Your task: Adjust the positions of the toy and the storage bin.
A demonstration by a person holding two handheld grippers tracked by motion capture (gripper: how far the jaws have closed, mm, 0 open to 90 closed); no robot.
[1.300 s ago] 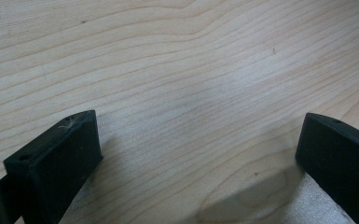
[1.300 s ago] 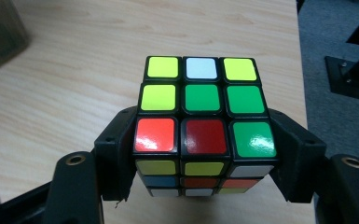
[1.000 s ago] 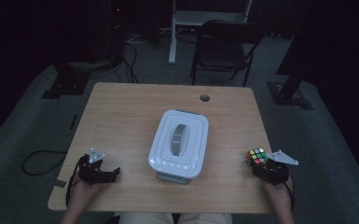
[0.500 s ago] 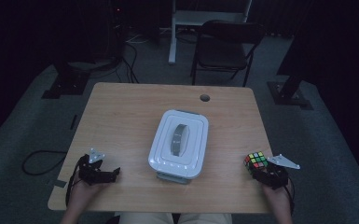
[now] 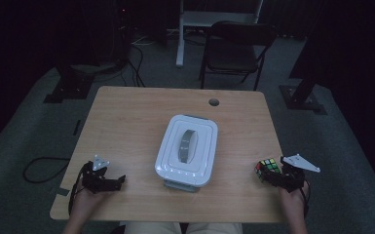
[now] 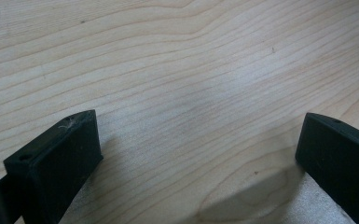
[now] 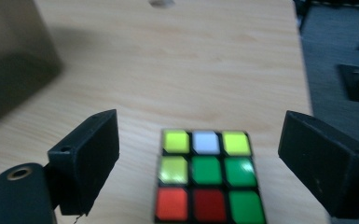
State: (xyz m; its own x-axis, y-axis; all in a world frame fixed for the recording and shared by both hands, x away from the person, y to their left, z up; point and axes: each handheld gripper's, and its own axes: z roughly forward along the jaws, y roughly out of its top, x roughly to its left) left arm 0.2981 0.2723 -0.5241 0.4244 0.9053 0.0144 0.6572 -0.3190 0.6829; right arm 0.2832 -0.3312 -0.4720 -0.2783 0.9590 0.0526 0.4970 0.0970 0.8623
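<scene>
White lidded box shut — contents hidden; both grippers' jaws wide, right gripper straddling cube.

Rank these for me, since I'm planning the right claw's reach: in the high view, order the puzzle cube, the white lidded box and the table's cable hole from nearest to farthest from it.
1. Puzzle cube: just ahead of the right claw.
2. White lidded box: mid-table, to its left.
3. Cable hole: near the table's far edge.
</scene>
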